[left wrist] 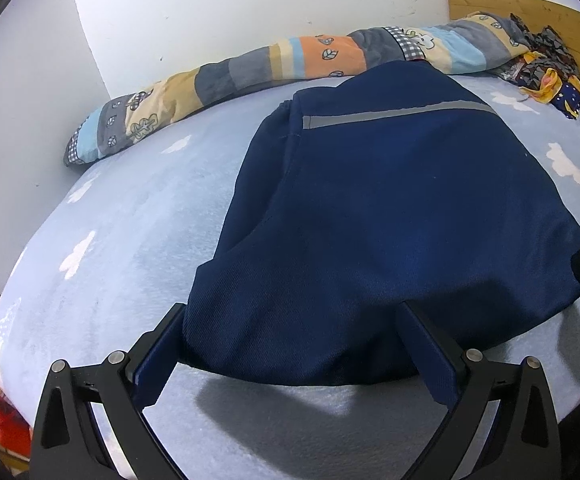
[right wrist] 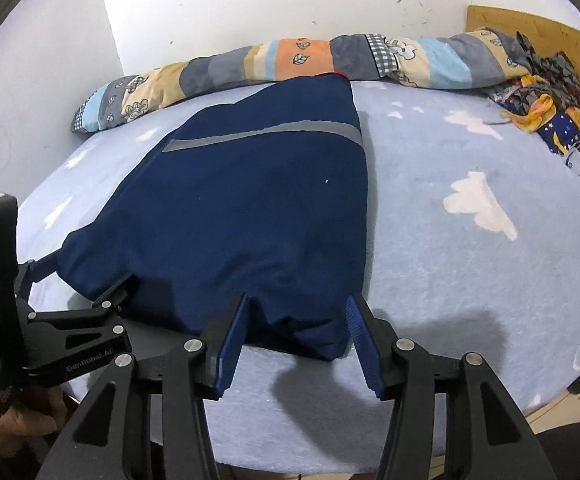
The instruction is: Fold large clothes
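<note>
Left wrist view: navy garment [left wrist: 390, 208] spread flat on the pale blue bed [left wrist: 122, 240], near hem lying between the wide-apart fingers of the left claw [left wrist: 290, 320], nothing pinched yet. Right wrist view: right claw [right wrist: 296, 304] likewise apart, straddling the near right corner, left claw [right wrist: 90, 284] at the hem's far left. Likely trouble: closing on the top layer only, or lifting unevenly, skewing the fold and dragging cloth toward the patchwork bolster [right wrist: 290, 60].

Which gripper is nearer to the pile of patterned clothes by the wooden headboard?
Right. The right gripper is at the navy garment's near corner on the pile's side; the left gripper is farther away.
</note>
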`<action>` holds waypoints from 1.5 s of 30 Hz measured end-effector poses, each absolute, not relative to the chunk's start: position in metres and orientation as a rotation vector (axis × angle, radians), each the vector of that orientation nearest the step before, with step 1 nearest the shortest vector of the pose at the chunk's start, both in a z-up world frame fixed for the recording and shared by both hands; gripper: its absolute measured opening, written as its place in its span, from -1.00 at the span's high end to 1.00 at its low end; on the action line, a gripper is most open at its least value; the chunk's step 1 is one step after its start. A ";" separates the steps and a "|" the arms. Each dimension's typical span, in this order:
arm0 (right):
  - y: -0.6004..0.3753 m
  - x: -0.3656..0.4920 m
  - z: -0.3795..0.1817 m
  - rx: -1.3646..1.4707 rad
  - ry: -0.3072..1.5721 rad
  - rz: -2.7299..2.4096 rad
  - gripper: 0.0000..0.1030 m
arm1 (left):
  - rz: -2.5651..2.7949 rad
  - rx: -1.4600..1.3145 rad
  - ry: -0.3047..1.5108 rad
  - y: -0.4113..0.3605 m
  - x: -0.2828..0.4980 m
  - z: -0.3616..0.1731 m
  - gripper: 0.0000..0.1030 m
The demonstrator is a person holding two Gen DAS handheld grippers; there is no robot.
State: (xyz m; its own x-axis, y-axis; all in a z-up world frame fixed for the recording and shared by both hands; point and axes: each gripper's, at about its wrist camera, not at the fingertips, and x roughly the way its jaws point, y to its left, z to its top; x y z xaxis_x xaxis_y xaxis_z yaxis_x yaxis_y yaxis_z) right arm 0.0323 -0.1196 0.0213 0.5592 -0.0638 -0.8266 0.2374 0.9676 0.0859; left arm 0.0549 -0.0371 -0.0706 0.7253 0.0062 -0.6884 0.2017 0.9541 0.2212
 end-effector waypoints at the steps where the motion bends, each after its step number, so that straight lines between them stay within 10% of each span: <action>1: -0.119 0.033 0.021 0.194 0.966 -0.176 -0.02 | -0.110 0.292 0.753 -0.037 0.055 -0.071 -0.99; 24: -0.110 0.022 0.033 0.130 0.954 -0.187 -0.22 | -0.107 0.301 0.778 -0.037 0.059 -0.068 -0.99; 33: -0.113 -0.018 0.078 0.147 0.866 -0.218 -0.40 | -0.212 0.056 0.740 -0.002 0.010 -0.007 -0.98; 38: -0.105 -0.044 0.101 0.139 0.785 -0.216 -0.87 | -0.291 0.047 0.637 0.011 -0.035 0.022 -0.99; 45: -0.097 -0.024 0.086 0.143 0.859 -0.213 -0.88 | -0.240 0.114 0.650 0.000 -0.036 0.019 -0.99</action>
